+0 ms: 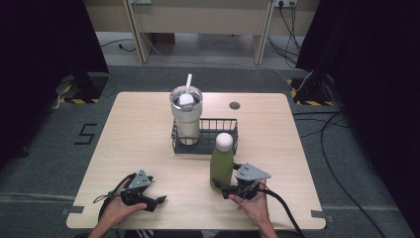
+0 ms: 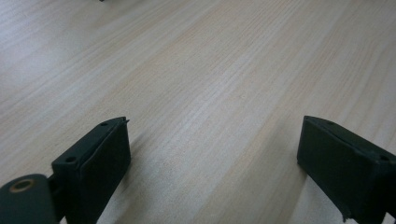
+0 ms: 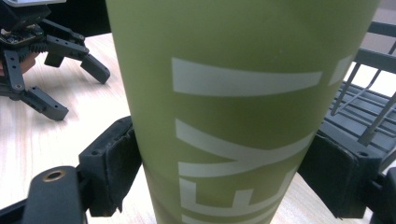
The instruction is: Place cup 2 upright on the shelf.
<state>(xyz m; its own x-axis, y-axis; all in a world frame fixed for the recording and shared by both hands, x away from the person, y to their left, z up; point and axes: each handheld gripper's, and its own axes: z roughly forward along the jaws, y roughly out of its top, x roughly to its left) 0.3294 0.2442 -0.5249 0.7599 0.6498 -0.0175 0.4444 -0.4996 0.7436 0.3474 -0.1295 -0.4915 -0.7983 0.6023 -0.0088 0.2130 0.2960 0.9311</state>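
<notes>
The green bottle stands upright on the surface, just in front of the wire basket. The right gripper has its jaws clamped on its lower body; the left gripper rests farther away, jaws apart.

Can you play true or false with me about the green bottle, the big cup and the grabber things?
1. The right hand-held gripper has its jaws pressed on the green bottle. True.
2. The green bottle stands inside the wire basket. False: it stands on the table, just in front of the basket.
3. The steel tumbler with a white straw stands in the basket. True.
4. The left hand-held gripper holds a spoon. False: its jaws are wide apart with bare table between them.
5. The bottle's cap is black. False: it is white.
</notes>
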